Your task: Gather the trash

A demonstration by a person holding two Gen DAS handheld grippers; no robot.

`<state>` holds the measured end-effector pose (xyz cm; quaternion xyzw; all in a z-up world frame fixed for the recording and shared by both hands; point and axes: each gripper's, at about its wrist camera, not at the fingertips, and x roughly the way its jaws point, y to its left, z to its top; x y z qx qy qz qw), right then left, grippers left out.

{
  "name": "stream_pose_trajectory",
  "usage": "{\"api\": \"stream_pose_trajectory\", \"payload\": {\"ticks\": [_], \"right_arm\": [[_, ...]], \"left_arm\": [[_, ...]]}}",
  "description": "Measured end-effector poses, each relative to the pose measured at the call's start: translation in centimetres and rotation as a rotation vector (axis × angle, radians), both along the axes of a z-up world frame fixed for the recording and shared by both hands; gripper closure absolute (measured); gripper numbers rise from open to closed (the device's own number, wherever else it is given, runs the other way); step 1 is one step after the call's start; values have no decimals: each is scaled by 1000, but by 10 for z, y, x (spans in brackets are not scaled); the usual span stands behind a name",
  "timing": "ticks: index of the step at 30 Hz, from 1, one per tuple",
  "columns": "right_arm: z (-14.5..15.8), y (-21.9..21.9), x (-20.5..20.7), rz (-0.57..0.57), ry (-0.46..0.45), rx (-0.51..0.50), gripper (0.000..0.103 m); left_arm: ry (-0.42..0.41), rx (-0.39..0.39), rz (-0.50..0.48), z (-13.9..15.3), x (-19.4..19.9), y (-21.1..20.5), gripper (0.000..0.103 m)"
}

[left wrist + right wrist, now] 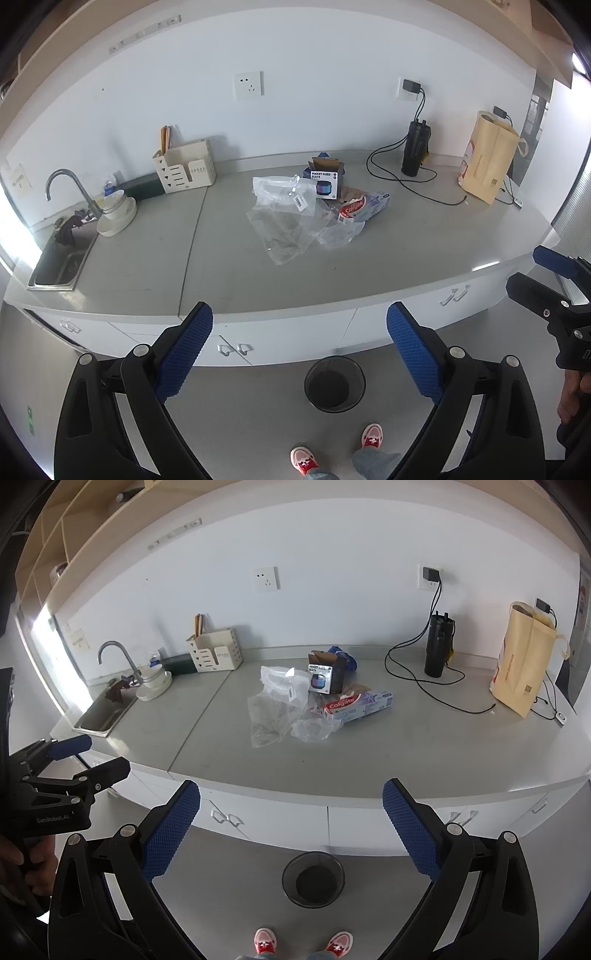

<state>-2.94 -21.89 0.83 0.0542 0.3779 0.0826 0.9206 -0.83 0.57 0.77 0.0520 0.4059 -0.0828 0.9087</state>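
1. Your left tool hangs in front of the table, its two blue-padded fingers spread wide with nothing between them.
2. Your right tool hangs the same way, fingers wide apart and empty, short of the table's front edge.
3. Each tool shows at the side of the other's view: the right tool at the right border of the left wrist view, the left tool at the left border of the right wrist view.
4. The trash lies in one cluster near the middle of the table, toward the back edge.
5. Crumpled clear plastic bags spread across the near and left side of the cluster.
6. A small opened speaker box, marked "pocket-sized", stands upright behind the bags, with something blue just behind it.
7. A Colgate toothpaste box lies flat to the right of the bags, one end touching them.
8. On the floor below the table's front edge stands a round black mesh wastebasket, just ahead of your red and white shoes.
9. At the table's left end are a sink with a curved tap, stacked white bowls and a cream utensil holder.
10. Toward the right end stand a black tumbler among loose cables and a tan tote bag.
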Motion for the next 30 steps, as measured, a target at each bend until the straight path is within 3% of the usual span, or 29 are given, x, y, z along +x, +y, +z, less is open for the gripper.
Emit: {"api": "stream_pose_trajectory", "payload": {"ticks": [11, 16, 22, 26, 30], "right_arm": [[-13, 18, 17, -37, 48, -14, 3], [-30, 5, 34, -78, 97, 20, 3], [-54, -22, 92, -46, 112, 41, 3], [-68, -41, 135, 12, 109, 100, 3], [-92, -49, 179, 100, 143, 105, 3]], "left_arm": [[48, -28, -35, -19, 23, 22, 10], [116, -42, -61, -38, 45, 17, 10], [137, -32, -29, -51, 97, -1, 10], [199, -47, 9, -60, 135, -15, 10], [245, 37, 68, -78, 172, -29, 12]]}}
